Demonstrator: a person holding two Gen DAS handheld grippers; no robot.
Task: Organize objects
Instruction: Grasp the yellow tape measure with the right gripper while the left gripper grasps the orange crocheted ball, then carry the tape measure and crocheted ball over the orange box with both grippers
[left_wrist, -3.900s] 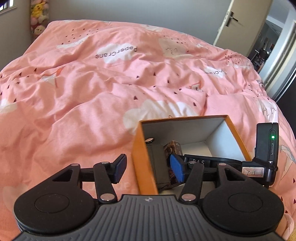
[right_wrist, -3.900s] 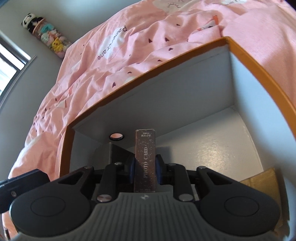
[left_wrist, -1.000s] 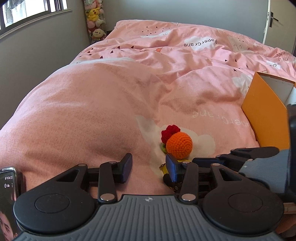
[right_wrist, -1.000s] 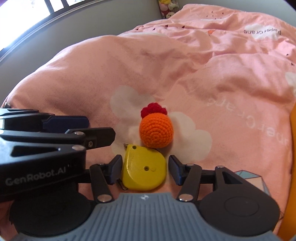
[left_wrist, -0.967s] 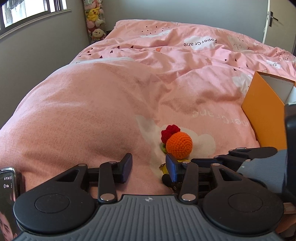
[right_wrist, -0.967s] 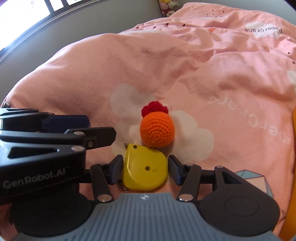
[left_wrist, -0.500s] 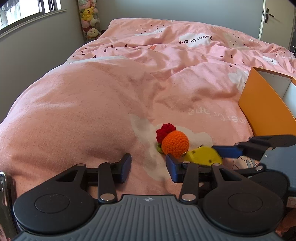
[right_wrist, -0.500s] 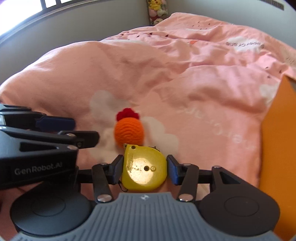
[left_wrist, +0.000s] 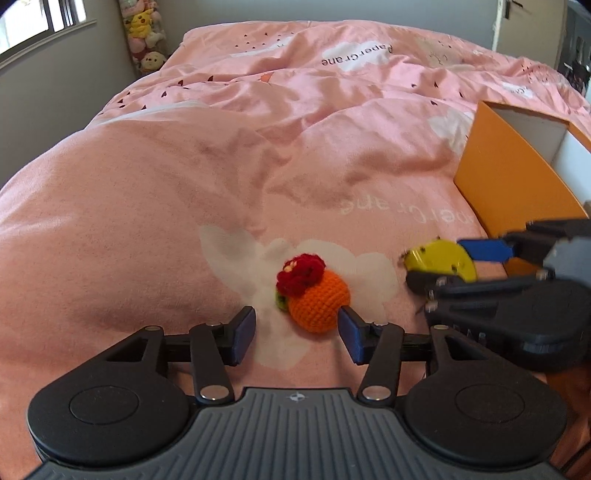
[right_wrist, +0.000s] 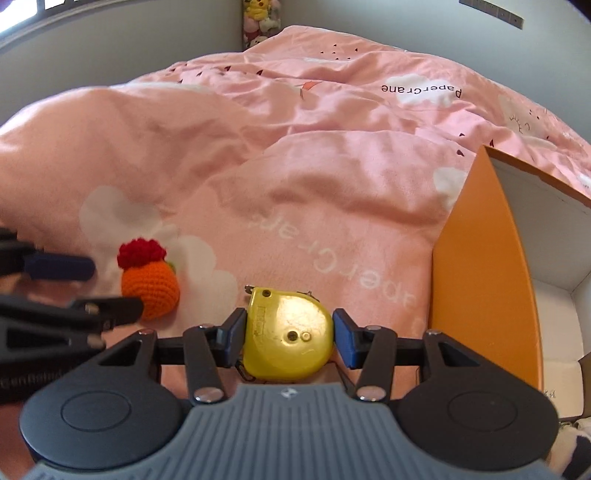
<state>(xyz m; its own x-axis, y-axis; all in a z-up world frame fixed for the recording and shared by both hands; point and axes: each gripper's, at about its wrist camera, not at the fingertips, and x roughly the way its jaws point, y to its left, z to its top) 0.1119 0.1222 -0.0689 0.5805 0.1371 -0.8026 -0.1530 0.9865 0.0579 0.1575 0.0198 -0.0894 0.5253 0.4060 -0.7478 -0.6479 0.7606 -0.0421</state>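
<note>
Pink bedding (left_wrist: 229, 177) printed with white clouds and the words "PaperCrane" covered the bed under both my grippers, and a stack of plush toys (left_wrist: 144, 40) stood in the far corner by the grey wall. My right gripper (right_wrist: 288, 338) was clamped on the yellow tape measure (right_wrist: 286, 341), one blue pad pressed against each flat edge of its case; in the left wrist view the tape measure (left_wrist: 439, 258) sat above the quilt, though I could not tell whether it cleared the fabric. My left gripper (left_wrist: 295, 334) stood spread wide with nothing between the pads, and the crocheted orange ball (left_wrist: 317, 295) with its red tuft lay on a white cloud just ahead of them, close to the right pad (left_wrist: 351, 339), though I could not tell if it touched. An orange box (right_wrist: 484, 266) with a white inside sat on the quilt to the right, its open top facing up, well apart from the ball (right_wrist: 149, 282) and nearer the tape measure
</note>
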